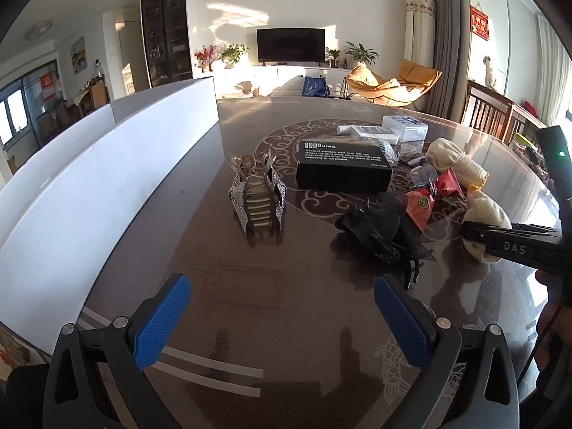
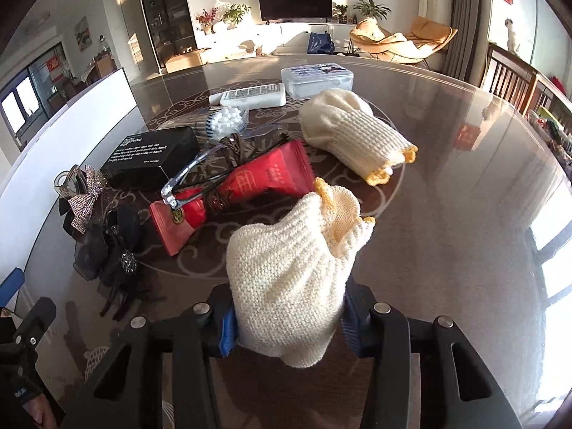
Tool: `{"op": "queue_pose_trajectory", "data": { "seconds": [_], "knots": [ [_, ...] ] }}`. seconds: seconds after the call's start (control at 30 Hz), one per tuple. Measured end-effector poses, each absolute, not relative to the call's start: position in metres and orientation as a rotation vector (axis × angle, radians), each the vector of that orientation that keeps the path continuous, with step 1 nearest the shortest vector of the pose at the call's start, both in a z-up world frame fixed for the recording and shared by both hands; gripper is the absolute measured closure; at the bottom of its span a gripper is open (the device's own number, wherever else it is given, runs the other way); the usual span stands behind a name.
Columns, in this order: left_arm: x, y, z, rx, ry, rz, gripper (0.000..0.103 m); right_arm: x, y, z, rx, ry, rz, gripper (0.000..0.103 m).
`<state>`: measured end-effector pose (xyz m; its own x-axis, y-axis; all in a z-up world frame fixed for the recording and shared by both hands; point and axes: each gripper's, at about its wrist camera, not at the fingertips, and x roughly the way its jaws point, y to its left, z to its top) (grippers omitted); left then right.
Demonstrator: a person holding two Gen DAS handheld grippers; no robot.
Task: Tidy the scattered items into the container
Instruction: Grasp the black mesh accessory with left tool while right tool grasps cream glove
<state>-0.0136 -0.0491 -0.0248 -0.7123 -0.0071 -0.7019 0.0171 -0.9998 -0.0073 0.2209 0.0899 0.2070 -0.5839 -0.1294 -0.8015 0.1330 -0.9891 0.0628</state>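
Jaws of right gripper [image 2: 286,318] clamped on cream knitted sock [image 2: 286,271]; left gripper [image 1: 282,318] wide, empty.

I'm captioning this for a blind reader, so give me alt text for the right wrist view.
The right gripper clamps a cream knitted sock over a dark table. Its mate lies beyond, with red packets, a black box and a black hair bow to the left.
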Motion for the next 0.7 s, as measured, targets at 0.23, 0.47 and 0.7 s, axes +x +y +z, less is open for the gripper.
{"op": "queue_pose_trajectory", "data": {
  "seconds": [0.23, 0.47, 0.7],
  "knots": [
    [-0.044, -0.011, -0.034, 1.372, 0.109, -2.86, 0.0, 0.264, 0.136, 0.206, 1.314, 0.01, -2.698, 0.056],
    [-0.099, 0.031, -0.043, 1.477, 0.026, -2.677, 0.0, 0.27, 0.144, 0.206, 1.257, -0.035, -2.701, 0.054],
    [-0.119, 0.025, -0.049, 1.464, 0.103, -2.636, 0.0, 0.266, 0.142, 0.207, 1.234, -0.058, -2.688, 0.054]
  ]
}}
